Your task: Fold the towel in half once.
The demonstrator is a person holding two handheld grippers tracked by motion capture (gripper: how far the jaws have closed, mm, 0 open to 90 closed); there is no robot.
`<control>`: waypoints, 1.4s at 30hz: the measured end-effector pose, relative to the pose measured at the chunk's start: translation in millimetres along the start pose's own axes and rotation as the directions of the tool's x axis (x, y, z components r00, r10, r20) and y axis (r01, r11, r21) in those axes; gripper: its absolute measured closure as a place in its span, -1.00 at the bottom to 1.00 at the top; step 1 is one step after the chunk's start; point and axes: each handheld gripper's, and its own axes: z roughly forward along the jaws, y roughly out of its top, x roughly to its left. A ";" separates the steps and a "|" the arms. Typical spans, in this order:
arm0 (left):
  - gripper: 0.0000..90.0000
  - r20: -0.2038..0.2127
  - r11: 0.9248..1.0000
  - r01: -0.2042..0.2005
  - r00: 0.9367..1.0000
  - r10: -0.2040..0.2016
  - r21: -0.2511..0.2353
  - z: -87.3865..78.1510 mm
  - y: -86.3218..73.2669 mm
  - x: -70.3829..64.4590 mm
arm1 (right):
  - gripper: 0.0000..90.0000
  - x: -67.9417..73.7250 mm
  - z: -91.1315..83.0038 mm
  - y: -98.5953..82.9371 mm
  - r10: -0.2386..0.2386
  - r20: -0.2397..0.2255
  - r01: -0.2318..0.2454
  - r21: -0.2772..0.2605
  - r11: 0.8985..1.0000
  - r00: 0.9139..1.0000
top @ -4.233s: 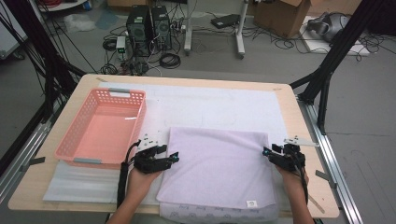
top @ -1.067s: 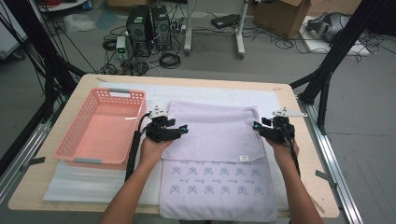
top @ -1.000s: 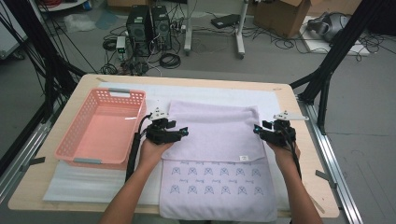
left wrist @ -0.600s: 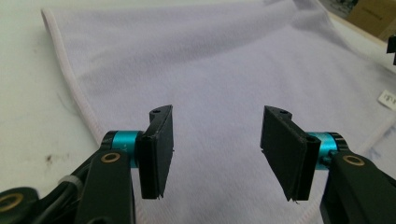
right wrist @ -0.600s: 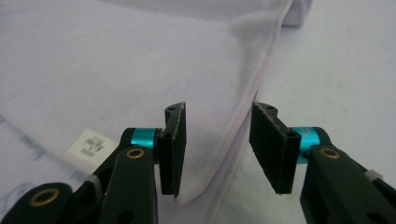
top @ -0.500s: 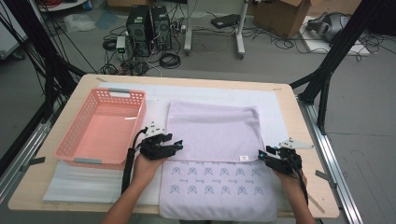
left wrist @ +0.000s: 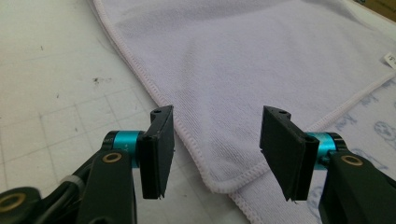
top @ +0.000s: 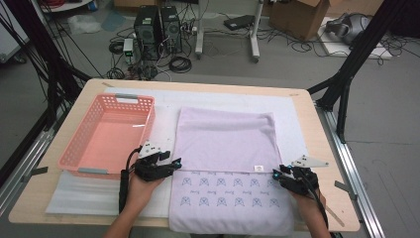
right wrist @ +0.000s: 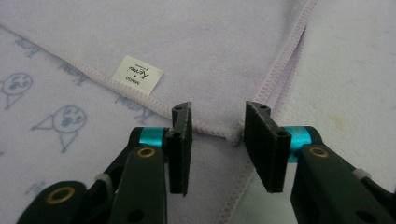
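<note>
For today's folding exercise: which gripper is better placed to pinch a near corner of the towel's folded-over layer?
Right gripper, probably: its open jaws already straddle the folded layer's corner of the towel. The left gripper is open too, but its corner lies nearer the jaw bases.

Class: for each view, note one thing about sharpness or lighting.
High view: soft and low in detail, light even, a small glare streak inside the pink basket. Left gripper view: towel weave crisp. Right gripper view: the towel's label is visible but its print is too small to read.
</note>
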 end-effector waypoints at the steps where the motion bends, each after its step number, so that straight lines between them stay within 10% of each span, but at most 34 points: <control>1: 0.00 -0.005 1.000 -0.001 1.000 0.001 0.006 -0.7 -0.4 -1.5 | 0.45 0.3 -0.4 0.2 -0.005 0.003 0.005 0.002 1.000 1.000; 19: 0.73 -0.046 0.994 0.020 0.999 -0.015 0.105 7.2 -5.3 -6.9 | 0.60 0.7 3.7 3.2 0.001 0.009 -0.001 0.000 1.000 1.000; 25: 0.93 -0.041 0.997 0.018 0.999 -0.015 0.074 4.3 -5.2 -8.9 | 0.89 3.0 3.9 6.0 -0.021 0.030 0.021 0.006 1.000 0.999; 42: 0.93 0.026 0.999 0.023 0.999 -0.022 -0.029 -30.6 -2.6 -27.1 | 0.90 11.7 -34.8 3.4 -0.029 0.025 0.031 -0.056 0.998 0.999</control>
